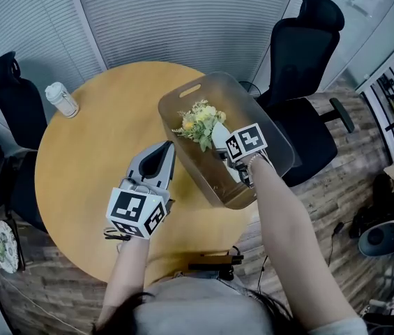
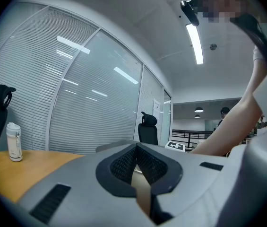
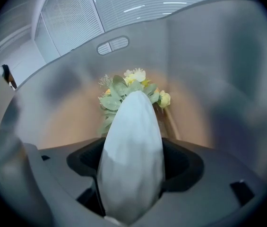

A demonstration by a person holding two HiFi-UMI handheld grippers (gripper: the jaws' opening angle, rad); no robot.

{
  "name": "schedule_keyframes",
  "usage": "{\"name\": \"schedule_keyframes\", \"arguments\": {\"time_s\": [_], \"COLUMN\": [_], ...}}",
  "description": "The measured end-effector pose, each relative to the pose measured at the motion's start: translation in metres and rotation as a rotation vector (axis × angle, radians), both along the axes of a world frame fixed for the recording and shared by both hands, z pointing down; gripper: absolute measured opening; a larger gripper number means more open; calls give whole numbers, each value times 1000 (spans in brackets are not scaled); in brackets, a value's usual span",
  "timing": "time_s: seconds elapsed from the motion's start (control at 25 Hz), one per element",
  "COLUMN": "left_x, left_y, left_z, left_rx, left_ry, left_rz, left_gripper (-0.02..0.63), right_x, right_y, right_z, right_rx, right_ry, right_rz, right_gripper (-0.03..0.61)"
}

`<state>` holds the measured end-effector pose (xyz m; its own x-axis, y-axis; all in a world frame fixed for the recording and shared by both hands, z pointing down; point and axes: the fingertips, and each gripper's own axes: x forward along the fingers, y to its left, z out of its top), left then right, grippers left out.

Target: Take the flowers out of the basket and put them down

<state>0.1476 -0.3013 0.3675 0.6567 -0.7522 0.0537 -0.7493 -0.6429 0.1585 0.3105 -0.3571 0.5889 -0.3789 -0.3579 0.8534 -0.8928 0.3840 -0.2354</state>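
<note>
1. Currently at lift-out: right gripper clamped on flowers by the wrap, blooms just ahead, inside basket.
2. Left gripper jaws together, empty.
3. Next: clear the rim, lower onto counter.

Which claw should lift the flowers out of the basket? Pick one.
Right. The right claw is inside the translucent plastic basket, shut on the white-wrapped yellow flower bouquet; the left claw is shut, empty, over the round wooden table.

Black chairs, wood-plank floor
</note>
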Motion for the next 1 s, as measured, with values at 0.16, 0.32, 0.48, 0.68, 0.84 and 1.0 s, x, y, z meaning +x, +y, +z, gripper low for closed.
{"name": "schedule_keyframes", "arguments": {"time_s": [0.16,0.32,0.48,0.68,0.84,1.0], "left_x": [1,1,3,-1,-2,0], "left_y": [6,11,19,29,34,42], "left_z": [-5,-9,-14,-17,-22,-29], "left_rx": [9,18,28,43,53,70], "left_ry": [2,-4,-12,-25,-29,-37], "left_rz": [5,12,23,36,50,68], "left_gripper": [5,5,5,5,5,5], "right_x": [-1,-2,-2,-1,0,4], "right_y": [2,-1,-1,2,3,5], "right_z": [-11,-23,-35,-46,-58,-73], "right_rx": [32,70,92,126,161,206], "right_ry": [-41,-66,-84,-106,-115,-165], "right_rz": [33,52,68,96,108,140], "right_gripper": [374,374,374,374,374,375]}}
